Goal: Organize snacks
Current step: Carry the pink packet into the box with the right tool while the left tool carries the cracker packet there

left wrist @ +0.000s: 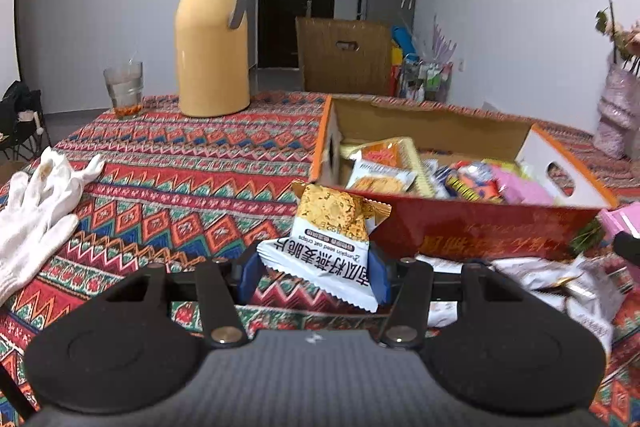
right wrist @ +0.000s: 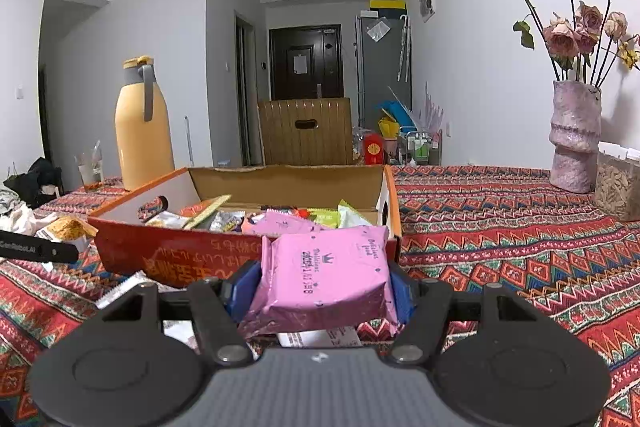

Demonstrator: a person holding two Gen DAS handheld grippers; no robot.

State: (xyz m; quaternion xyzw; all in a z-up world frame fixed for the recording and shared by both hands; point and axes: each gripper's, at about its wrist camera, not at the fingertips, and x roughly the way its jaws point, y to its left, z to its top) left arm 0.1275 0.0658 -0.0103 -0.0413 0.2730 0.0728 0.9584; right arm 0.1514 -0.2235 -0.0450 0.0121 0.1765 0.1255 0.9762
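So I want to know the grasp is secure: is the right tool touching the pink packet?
Touching. The right wrist view shows the pink packet pinched between the right tool's blue pads, both pressed against its sides.

A yellow thermos jug [left wrist: 213, 39] with a grey handle stands upright on the table [left wrist: 192, 163], which is covered by a red patterned cloth. Just beside it is a drinking glass [left wrist: 124, 89]. White gloves [left wrist: 38, 207] lie crumpled near the table's edge. On the other side, a pink vase [right wrist: 574, 135] holds dried roses [right wrist: 576, 27], with a clear lidded container [right wrist: 618, 183] next to it. A brown chair back [right wrist: 306, 131] rises behind the table.
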